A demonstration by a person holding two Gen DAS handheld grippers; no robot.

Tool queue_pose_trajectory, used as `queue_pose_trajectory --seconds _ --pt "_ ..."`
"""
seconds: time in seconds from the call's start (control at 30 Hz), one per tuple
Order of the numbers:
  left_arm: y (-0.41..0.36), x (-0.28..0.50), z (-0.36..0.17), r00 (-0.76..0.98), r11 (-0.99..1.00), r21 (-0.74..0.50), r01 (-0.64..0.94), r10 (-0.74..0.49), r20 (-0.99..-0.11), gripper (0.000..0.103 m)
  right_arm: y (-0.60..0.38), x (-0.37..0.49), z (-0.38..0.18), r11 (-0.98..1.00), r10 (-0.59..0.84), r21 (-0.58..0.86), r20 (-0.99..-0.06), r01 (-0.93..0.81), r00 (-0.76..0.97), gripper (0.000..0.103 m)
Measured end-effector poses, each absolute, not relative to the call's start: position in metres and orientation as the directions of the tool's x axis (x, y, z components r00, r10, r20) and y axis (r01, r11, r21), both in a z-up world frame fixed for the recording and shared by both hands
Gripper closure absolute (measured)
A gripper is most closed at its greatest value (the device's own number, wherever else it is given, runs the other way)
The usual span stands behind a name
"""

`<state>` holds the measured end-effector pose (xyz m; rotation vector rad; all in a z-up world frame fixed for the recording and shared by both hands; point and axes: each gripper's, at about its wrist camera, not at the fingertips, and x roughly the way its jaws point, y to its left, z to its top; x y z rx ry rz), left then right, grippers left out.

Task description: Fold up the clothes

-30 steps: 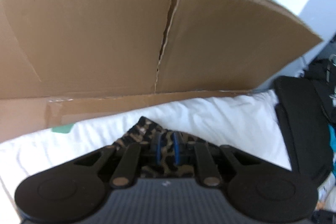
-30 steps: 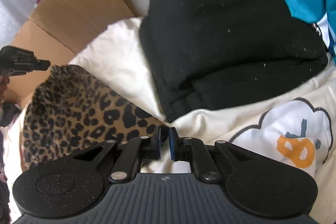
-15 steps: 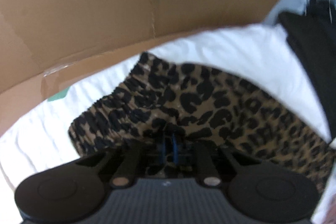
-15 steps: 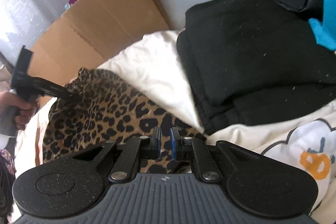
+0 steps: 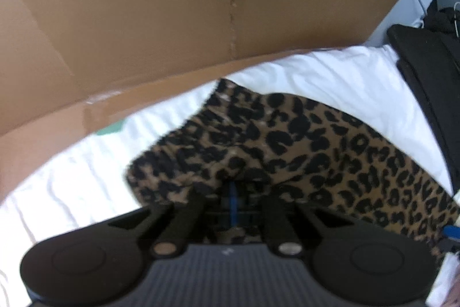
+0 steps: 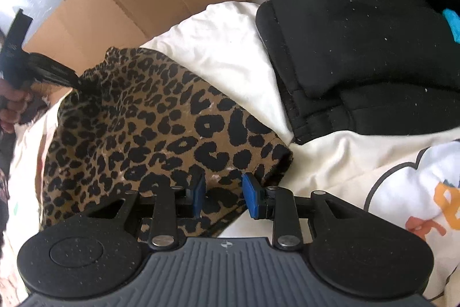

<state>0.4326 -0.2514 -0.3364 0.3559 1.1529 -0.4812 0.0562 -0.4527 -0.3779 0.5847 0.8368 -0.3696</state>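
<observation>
Black tongs [image 6: 222, 194]; blue pads [image 6: 249, 196]; silver screws; ribbed grey housing.

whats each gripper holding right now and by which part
The left gripper is shut on the leopard-print garment at its gathered edge. The right gripper holds nothing: its jaws are opening, pads clear of the garment's near corner between them.

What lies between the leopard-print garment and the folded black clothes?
A bare strip of white bedding separates the leopard-print garment from the folded black clothes, seen best in the right wrist view.
</observation>
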Motion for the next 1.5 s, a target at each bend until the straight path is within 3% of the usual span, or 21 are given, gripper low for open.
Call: queue_pose_trajectory --seconds 0.2,0.3,0.53,0.7,0.9,1.1,1.5 --pt "-0.251 0.434 -0.338 0.327 0.886 0.011 0.464 -0.160 -0.931 0.100 -0.457 0.056 -0.378 0.777 -0.071 0.348 -0.780 0.525 0.622 0.068" --pt "-0.251 0.428 -0.320 0.333 0.883 -0.074 0.463 -0.251 -0.909 0.092 -0.457 0.053 -0.373 0.746 -0.079 0.375 -0.771 0.550 0.632 0.067" --pt "-0.224 0.418 -0.299 0.330 0.885 -0.021 0.466 -0.195 -0.924 0.092 -0.444 0.053 -0.364 0.730 -0.048 0.448 -0.719 0.515 0.693 0.067" --pt "-0.197 0.418 -0.319 0.311 0.910 -0.019 0.415 -0.161 -0.937 0.081 -0.436 0.061 -0.365 0.754 -0.057 0.425 -0.718 0.501 0.694 0.067" --pt "-0.197 0.423 -0.349 0.324 0.931 -0.060 0.361 -0.186 -0.928 0.083 -0.440 0.063 -0.373 0.751 -0.021 0.422 -0.753 0.507 0.658 0.067" --pt "-0.219 0.428 -0.366 0.341 0.919 -0.014 0.393 -0.160 -0.926 0.083 -0.441 0.060 -0.372 0.782 -0.028 0.387 -0.761 0.489 0.648 0.067" --pt "-0.206 0.382 -0.318 0.351 0.874 -0.044 0.485 -0.240 -0.905 0.083 -0.430 0.066 -0.354 0.804 -0.030 0.375 -0.750 0.462 0.660 0.067"
